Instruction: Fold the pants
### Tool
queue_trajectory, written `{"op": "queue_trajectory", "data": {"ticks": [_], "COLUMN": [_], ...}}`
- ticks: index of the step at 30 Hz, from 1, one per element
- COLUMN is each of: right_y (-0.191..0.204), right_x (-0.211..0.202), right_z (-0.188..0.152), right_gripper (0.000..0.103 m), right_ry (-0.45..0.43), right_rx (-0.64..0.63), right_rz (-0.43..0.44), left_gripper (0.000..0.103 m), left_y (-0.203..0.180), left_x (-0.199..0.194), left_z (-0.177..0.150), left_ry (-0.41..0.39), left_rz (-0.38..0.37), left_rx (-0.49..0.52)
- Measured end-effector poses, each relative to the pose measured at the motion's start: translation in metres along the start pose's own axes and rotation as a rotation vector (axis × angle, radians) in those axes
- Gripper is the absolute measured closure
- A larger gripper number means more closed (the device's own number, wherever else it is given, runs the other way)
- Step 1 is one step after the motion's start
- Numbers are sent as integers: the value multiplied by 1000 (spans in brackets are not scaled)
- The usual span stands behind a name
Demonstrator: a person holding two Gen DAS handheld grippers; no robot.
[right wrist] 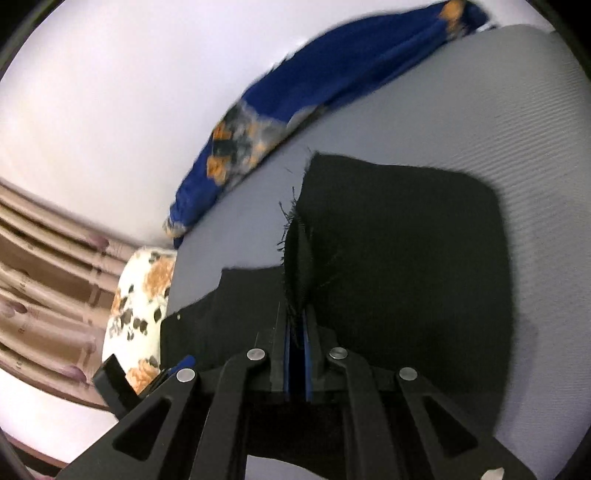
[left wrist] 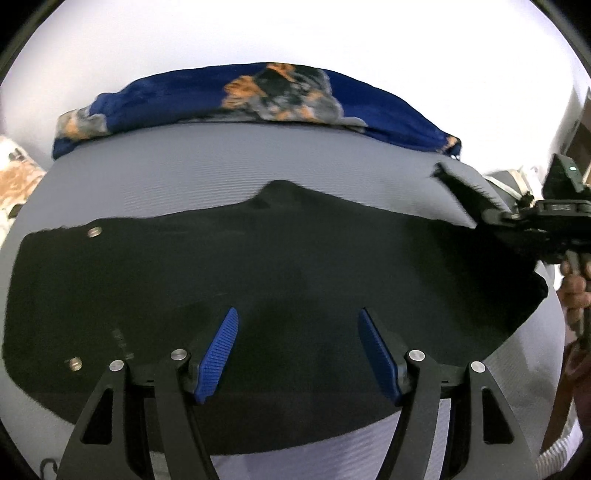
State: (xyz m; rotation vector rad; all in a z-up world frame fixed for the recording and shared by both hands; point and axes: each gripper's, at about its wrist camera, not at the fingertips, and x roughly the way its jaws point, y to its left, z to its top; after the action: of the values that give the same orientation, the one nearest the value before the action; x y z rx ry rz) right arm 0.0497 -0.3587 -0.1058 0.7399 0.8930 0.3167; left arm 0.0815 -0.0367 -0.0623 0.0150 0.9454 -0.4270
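Pants (left wrist: 277, 280): black fabric, spread flat across a grey ribbed mattress surface (left wrist: 221, 166). Two metal rivets show near the garment's left end, one at the upper edge (left wrist: 94, 232), one lower down (left wrist: 75, 364). Right end is lifted off the surface, its frayed hem (right wrist: 295, 258) raised and standing up from the rest.

Left gripper (left wrist: 297, 354): positioned over the near edge of the pants, around mid-length. Jaws spread wide; blue ribbed pads (left wrist: 218, 358) apart with only dark cloth visible between them, nothing clasped. Contact with the cloth cannot be determined.

Right gripper (right wrist: 295, 332): jaws pressed together on the frayed hem, pinching a fold of black fabric that rises ahead of the fingertips. In the left wrist view the same gripper (left wrist: 476, 218) appears at the right end of the garment, with the person's hand (left wrist: 574, 291) behind it on the handle.

Blue blanket (left wrist: 258, 96): orange-and-grey animal print, bunched along the far edge of the mattress against a white wall (left wrist: 295, 33). Apart from the pants.

Pillow (right wrist: 142, 306): white with orange and dark patches, beside the mattress end.

Curtain (right wrist: 44, 280): beige, pleated, beyond the pillow.
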Motion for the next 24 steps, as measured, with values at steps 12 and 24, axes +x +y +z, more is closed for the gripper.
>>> {"op": "queue_trajectory", "data": {"ticks": [12,24], "right_y": [76,87], "right_x": [122,72], "right_z": [-55,-79], "right_gripper": [93,66], "right_ry": [221,127], "right_rx": [-255,-271], "right_rz": [-141,-177], "left_gripper": [35,35], "left_y": [43,28], "left_x": [-17,1], "left_z": [-9,7], "left_ry": [-23,130], "left_rz": [-46,-309], "left_rx": [-74,-118]}}
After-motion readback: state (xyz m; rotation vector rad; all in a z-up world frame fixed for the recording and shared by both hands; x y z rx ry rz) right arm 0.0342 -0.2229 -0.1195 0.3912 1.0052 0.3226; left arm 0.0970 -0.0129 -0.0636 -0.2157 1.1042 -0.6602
